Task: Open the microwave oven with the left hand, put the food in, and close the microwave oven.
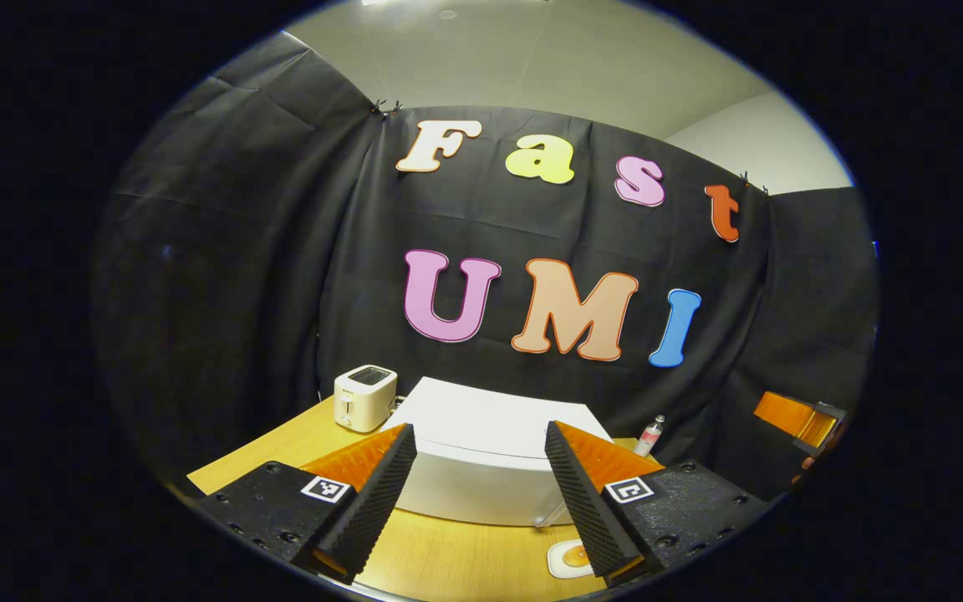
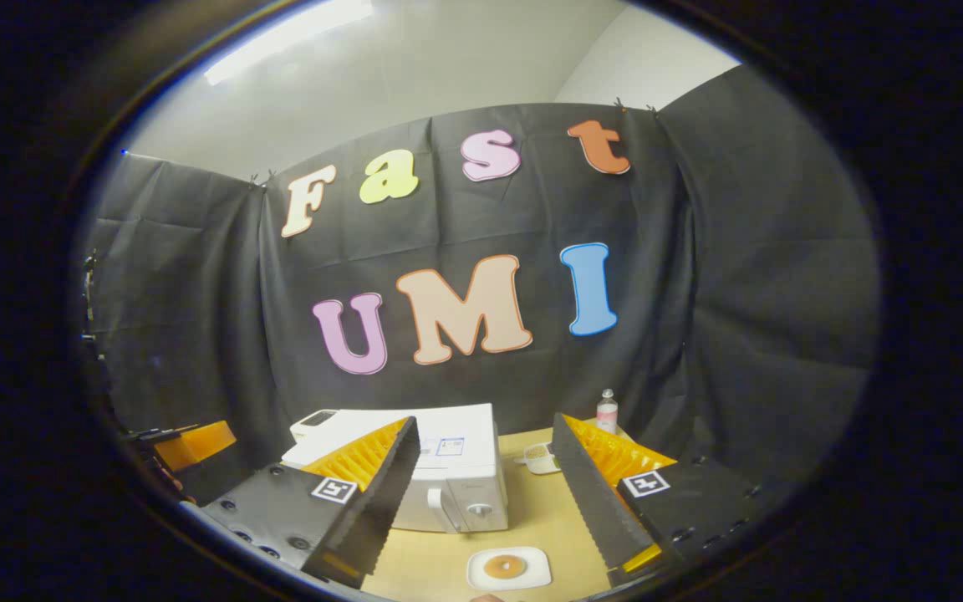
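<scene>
Both the left gripper [image 1: 480,493] and right gripper [image 2: 486,493] are hovering wide open and empty before the shut microwave [image 2: 448,485], whose stiff door handle [image 2: 441,510] looks the place to grip.

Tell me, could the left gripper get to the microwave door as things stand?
Probably yes. The left gripper hangs open above the wooden table, facing the white microwave, with bare space between them. The door handle shows in the right gripper view, unblocked.
</scene>
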A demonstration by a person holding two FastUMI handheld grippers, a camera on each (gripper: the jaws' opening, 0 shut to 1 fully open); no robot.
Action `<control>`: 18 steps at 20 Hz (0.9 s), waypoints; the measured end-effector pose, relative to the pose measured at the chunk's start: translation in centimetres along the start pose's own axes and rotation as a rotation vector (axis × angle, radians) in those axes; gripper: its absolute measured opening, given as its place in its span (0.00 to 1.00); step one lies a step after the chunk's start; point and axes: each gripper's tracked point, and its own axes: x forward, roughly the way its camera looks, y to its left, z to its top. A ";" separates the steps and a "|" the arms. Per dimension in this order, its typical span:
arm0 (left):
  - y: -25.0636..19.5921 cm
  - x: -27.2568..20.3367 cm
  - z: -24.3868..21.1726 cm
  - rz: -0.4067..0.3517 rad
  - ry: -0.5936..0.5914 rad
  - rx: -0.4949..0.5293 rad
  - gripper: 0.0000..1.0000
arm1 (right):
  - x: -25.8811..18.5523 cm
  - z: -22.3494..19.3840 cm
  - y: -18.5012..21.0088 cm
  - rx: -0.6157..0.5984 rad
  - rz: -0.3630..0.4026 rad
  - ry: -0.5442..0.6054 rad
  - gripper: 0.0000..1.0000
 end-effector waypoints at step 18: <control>-7.2 2.7 -15.7 -0.125 0.324 0.003 0.95 | -1.5 -1.5 -7.9 -0.017 -0.146 0.058 0.91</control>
